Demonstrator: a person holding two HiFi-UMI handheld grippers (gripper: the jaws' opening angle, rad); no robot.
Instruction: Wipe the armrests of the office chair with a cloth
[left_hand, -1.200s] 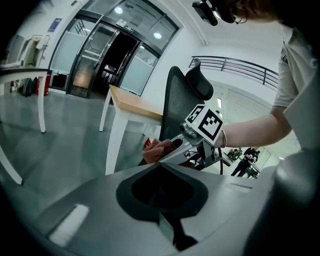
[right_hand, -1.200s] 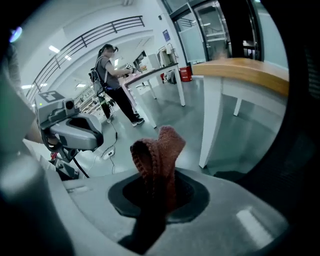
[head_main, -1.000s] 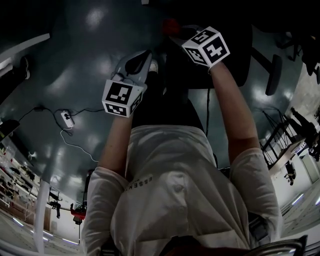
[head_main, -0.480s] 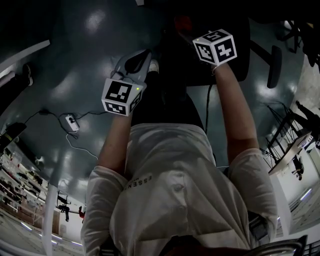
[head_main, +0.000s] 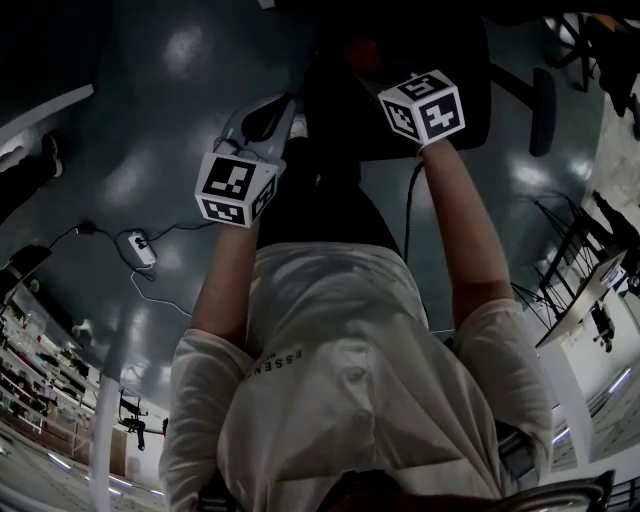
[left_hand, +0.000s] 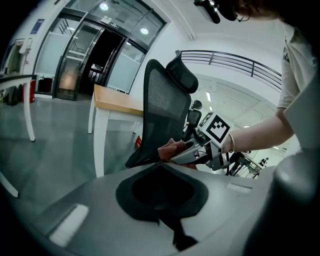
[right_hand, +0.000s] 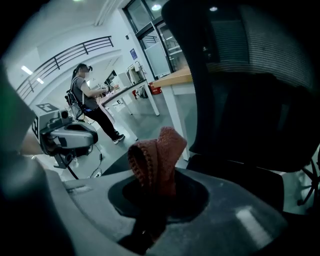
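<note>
A black mesh office chair (head_main: 410, 95) stands in front of me, and one armrest (head_main: 543, 95) shows at its right side. My right gripper (head_main: 358, 66) is shut on a reddish-brown knitted cloth (head_main: 362, 47), held close to the chair's seat and back. In the right gripper view the cloth (right_hand: 157, 160) sticks up folded from the closed jaws, with the chair (right_hand: 250, 100) just beyond. My left gripper (head_main: 288, 108) hangs left of the chair, shut on nothing. Its view shows the chair back (left_hand: 165, 105), the right gripper (left_hand: 187, 152) and the cloth (left_hand: 171, 148).
A power strip (head_main: 140, 247) with a cable lies on the dark floor at the left. A wooden-topped white desk (left_hand: 115, 102) stands behind the chair. A person (right_hand: 90, 105) stands further off in the right gripper view. Glass doors (left_hand: 90, 65) are at the back.
The right gripper with the cloth has shifted slightly right and lower in the view, staying by the chair. The left gripper has drifted a little left.
</note>
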